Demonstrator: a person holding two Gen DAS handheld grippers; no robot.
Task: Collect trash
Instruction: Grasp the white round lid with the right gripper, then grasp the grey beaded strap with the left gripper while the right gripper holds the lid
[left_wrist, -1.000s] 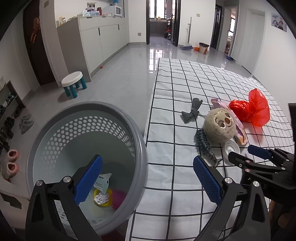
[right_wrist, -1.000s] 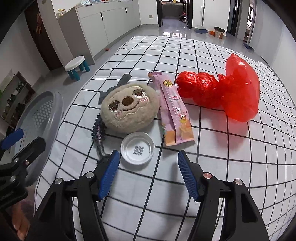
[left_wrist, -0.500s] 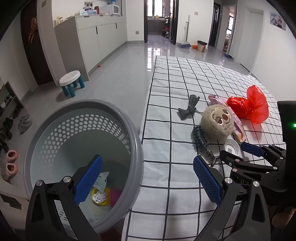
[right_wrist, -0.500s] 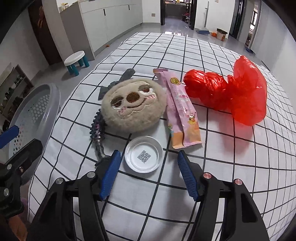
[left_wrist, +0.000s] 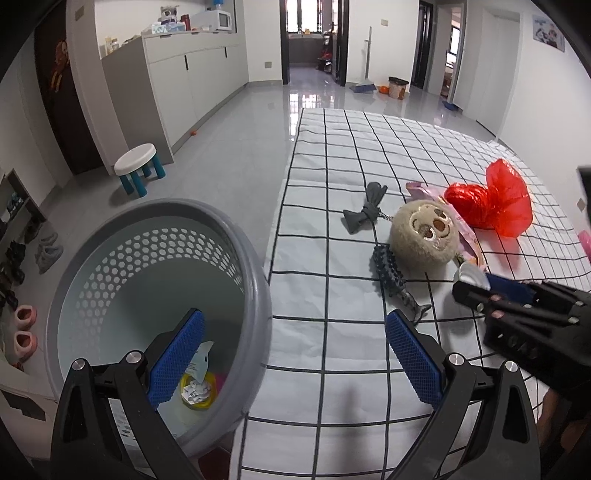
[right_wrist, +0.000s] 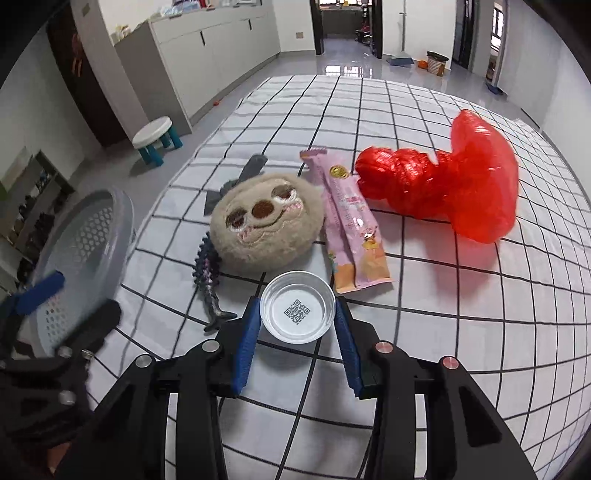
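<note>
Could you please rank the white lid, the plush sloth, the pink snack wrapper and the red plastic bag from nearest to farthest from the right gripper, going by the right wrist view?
1. white lid, between the right gripper fingers.
2. plush sloth, just beyond, slightly left.
3. pink snack wrapper, beyond and right; nearly level with the sloth.
4. red plastic bag, far right.

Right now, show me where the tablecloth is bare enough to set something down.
Bare: the far tablecloth beyond the red bag, and the near strip beside the basket. Crowded: plush, pink wrapper, lid in the right gripper.
</note>
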